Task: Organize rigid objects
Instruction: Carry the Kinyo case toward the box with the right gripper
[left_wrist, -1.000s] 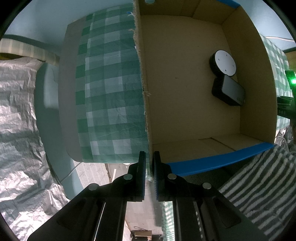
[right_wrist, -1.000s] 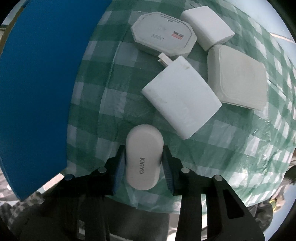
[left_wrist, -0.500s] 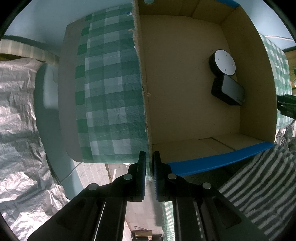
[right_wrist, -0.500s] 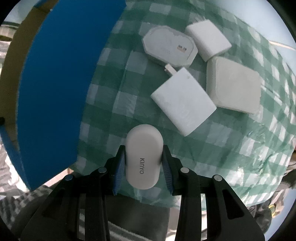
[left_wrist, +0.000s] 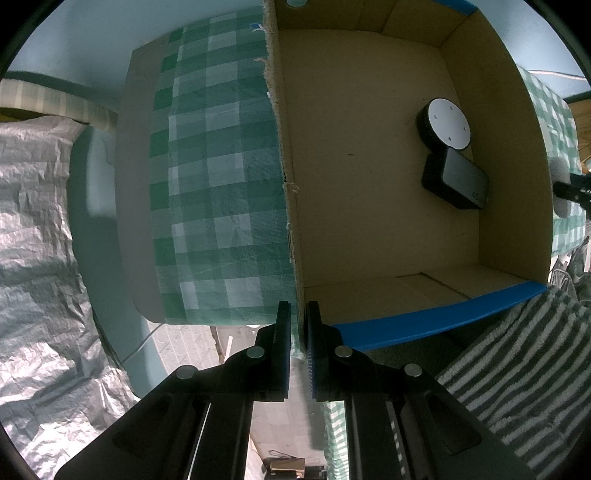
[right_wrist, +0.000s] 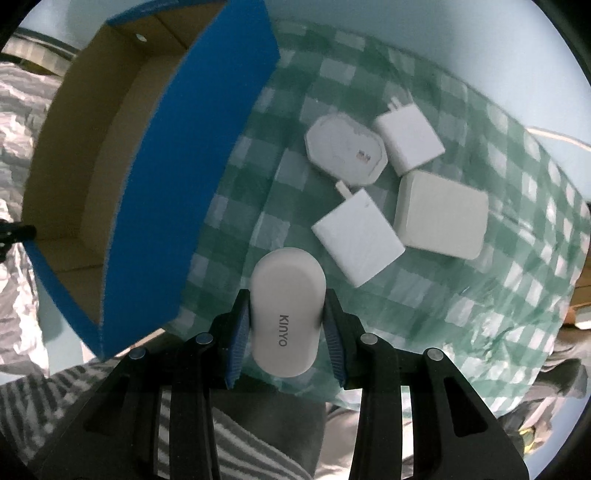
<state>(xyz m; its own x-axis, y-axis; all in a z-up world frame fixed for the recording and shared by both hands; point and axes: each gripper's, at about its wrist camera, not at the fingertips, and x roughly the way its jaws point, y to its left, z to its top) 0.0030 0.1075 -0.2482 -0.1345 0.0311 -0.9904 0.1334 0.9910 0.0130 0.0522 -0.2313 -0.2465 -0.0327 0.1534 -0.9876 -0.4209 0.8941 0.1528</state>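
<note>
A green-and-white checked cloth covers the tabletop (right_wrist: 461, 295), and at the upper left of the right wrist view stands an open cardboard box (right_wrist: 166, 177), blue outside and plain brown within. In the left wrist view, a round black puck with a pale face (left_wrist: 445, 123) and a black rectangular block (left_wrist: 456, 177) already lie touching against its right wall. Four white, hard-shelled adapters (right_wrist: 358, 236) sit clustered on the cloth, right of centre. The right gripper (right_wrist: 286, 328) has its fingers clamped on the long sides of a smooth white oval charger (right_wrist: 286, 306), long axis running along the fingers, held clear of the cloth. The box lies to its left, so the carry likely goes that way. The left gripper (left_wrist: 297, 332) pinches the box's near wall, fingers almost fully closed, apparently steadying it.
</note>
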